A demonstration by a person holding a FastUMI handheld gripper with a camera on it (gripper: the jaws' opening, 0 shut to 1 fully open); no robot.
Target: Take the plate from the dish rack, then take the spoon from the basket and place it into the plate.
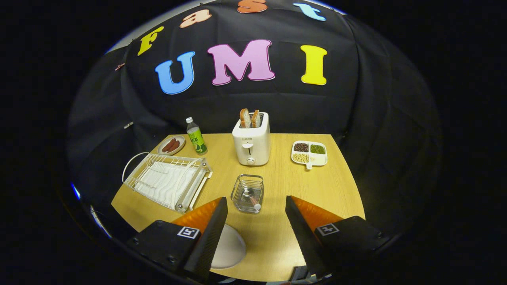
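A white plate (229, 247) lies flat on the wooden table (317, 190), partly hidden under my left finger. Just ahead of my fingers stands a small wire basket (248, 193), and the spoon (251, 196) lies inside it with its handle end pointing toward me. The white dish rack (168, 180) sits beyond my left finger, with no plate standing in it. My gripper (256, 206) hovers above the table's near part, open, with nothing between its fingers.
A white toaster (252, 143) with two bread slices stands behind the basket. A green bottle (196, 136) and a small dish of sausages (171, 145) are at the back left. A divided white tray of beans (309, 153) sits at the back right.
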